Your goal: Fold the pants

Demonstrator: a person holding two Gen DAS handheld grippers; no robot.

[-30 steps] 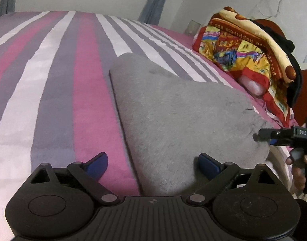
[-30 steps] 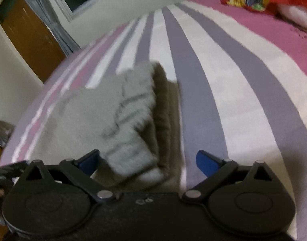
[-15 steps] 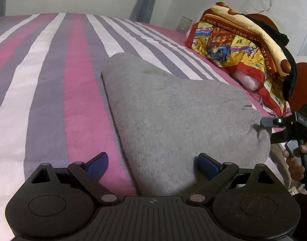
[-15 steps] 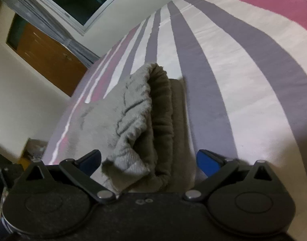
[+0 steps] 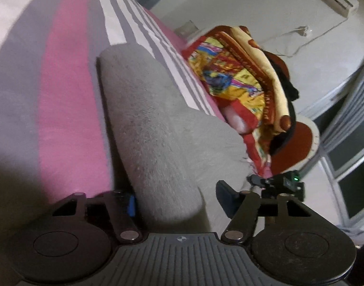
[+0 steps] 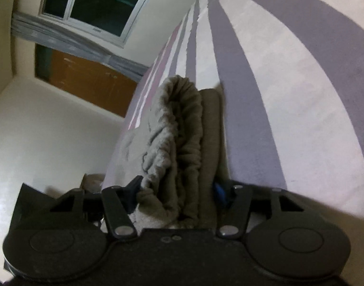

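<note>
Grey folded pants (image 5: 153, 124) lie on the striped bed (image 5: 63, 95). My left gripper (image 5: 179, 201) straddles the thick folded edge at the near end. Its jaws are closing; the left pad touches the fold and a thin gap shows at the right pad. In the right wrist view the stacked layers of the pants (image 6: 179, 124) fill the space between the pads of my right gripper (image 6: 176, 190). Its jaws are closing too and press the fabric on both sides. The right gripper (image 5: 275, 181) also shows at the pants' far corner in the left wrist view.
A heap of colourful blanket and dark clothes (image 5: 241, 78) sits on the bed just beyond the pants. The bed's edge (image 6: 115, 157) drops off beside the right gripper, with a wooden door (image 6: 86, 81) and a window (image 6: 98, 2) behind. Striped sheet (image 6: 277, 95) stretches away past the pants.
Both grippers dropped lower, pushed in over the pants' edge and rolled sideways. Their jaws went from wide apart to narrowed around the fabric.
</note>
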